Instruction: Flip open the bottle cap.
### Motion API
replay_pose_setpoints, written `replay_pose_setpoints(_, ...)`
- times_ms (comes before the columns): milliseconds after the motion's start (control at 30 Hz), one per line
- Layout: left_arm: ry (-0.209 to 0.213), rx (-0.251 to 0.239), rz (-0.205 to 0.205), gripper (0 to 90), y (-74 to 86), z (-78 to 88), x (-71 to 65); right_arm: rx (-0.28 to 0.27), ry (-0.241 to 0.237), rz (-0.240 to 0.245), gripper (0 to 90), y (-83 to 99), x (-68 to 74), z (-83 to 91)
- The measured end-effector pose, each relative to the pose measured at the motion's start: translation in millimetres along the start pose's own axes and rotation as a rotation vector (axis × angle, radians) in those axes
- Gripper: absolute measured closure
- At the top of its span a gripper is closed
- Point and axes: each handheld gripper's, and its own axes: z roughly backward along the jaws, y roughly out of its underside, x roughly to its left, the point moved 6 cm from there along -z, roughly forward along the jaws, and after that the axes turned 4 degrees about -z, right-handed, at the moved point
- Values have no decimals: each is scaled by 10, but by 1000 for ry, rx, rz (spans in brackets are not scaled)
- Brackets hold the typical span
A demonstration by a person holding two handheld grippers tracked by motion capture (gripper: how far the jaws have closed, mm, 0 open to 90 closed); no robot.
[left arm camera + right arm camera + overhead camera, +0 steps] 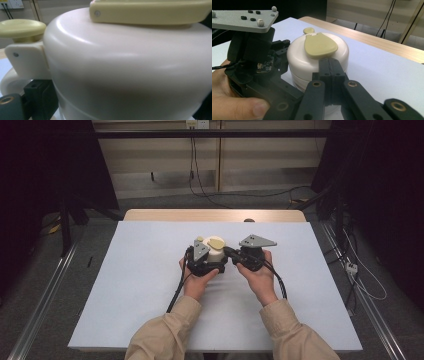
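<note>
A round white container (216, 255) with a pale yellow flap (216, 241) on its lid stands mid-table. My left gripper (214, 262) comes from the left, its jaws on either side of the container's body, shut on it. Seen from the left gripper, the white wall (125, 75) looms very close, with the flap (150, 12) above, a small yellow knob (22, 27) at the left and one black finger (37, 97) beside it. My right gripper (329, 65) has its jaws pressed together, their tips against the container (299, 57) just under the flap (319, 46).
A white sheet (150, 295) covers the wooden table (215, 215). The other gripper's grey plate (244, 20) and a hand (234, 105) sit close on the left in the right gripper view. Cables hang at the back wall (192, 165); metal rails (45, 300) flank the table.
</note>
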Motion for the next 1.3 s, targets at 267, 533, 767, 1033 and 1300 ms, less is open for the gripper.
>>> replay_pose_setpoints(267,-1,-3,7,52,-1,-3,-4,-3,-5,4,900,-20,6,2)
replay_pose_setpoints(533,-3,-3,6,52,-1,-3,-5,-8,-11,4,900,-33,18,5)
replay_pose_setpoints(767,-4,-3,8,52,0,-3,-5,-14,-6,10,900,-58,16,3)
replay_pose_setpoints(1033,-4,-2,5,52,-1,-2,-5,-25,-11,17,900,-103,47,-14)
replay_pose_setpoints(1300,-7,-3,4,52,1,-1,-6,-29,-7,13,900,-110,37,-21)
